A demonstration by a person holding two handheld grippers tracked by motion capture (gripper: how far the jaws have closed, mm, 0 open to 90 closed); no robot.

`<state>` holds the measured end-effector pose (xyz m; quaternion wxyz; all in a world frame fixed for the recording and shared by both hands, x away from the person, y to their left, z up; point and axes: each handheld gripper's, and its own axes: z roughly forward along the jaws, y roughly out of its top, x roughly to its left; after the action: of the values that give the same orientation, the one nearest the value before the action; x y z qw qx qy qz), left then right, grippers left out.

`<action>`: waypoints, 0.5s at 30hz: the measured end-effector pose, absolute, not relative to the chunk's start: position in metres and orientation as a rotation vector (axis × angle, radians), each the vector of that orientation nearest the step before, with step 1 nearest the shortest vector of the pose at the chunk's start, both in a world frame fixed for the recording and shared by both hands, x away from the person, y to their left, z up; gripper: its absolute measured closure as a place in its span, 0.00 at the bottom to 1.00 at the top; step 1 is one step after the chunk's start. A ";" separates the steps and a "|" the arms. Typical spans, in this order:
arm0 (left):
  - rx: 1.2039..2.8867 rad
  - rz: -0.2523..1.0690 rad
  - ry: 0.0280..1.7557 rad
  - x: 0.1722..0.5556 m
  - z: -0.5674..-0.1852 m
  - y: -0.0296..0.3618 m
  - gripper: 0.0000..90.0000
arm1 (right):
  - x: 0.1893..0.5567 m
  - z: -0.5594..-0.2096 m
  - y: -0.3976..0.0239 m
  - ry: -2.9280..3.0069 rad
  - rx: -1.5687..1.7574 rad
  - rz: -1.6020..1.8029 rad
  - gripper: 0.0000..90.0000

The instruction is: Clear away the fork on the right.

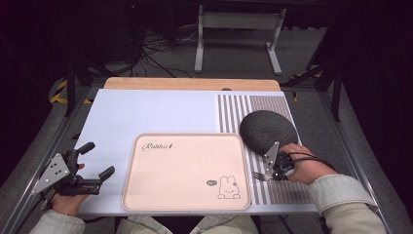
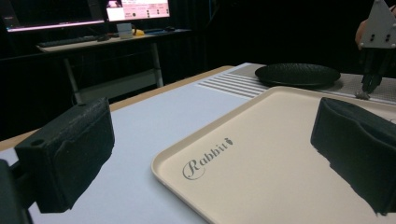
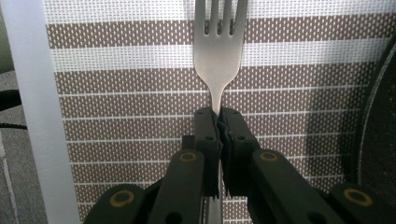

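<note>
Two jaws of the right gripper point(image 3: 218, 122) pinch the fork point(image 3: 219, 51) by its neck, ready to lift it off the striped mat point(image 3: 116, 107). Left gripper point(image 1: 92, 161) waits wide open near the tray point(image 1: 185, 168).

A dark room holds a grey floor point(image 1: 234, 58), a white-legged desk point(image 1: 238, 29) and lit monitors point(image 2: 88, 10).

Slim metal fork point(image 3: 218, 51): smooth, satin sheen. Brown-and-white striped woven placemat point(image 3: 116, 102): coarse, matt. Round black plate point(image 1: 268, 128): pebbled, matt. Beige rectangular plastic tray point(image 1: 160, 195): smooth.
</note>
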<state>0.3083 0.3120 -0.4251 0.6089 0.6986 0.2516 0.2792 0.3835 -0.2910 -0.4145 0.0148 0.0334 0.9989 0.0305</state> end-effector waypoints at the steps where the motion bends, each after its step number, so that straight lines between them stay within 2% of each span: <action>1: 1.615 0.644 0.581 0.308 -0.425 0.312 0.00 | 0.383 -0.414 -0.291 3.110 0.103 0.100 0.96; 15: 1.611 0.641 0.580 0.308 -0.425 0.312 0.00 | 0.382 -0.401 -0.295 3.067 0.131 0.197 0.97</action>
<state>0.3081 0.3121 -0.4249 0.6104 0.6978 0.2514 0.2779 0.3824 -0.2950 -0.4008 0.0327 0.0426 0.9965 0.0639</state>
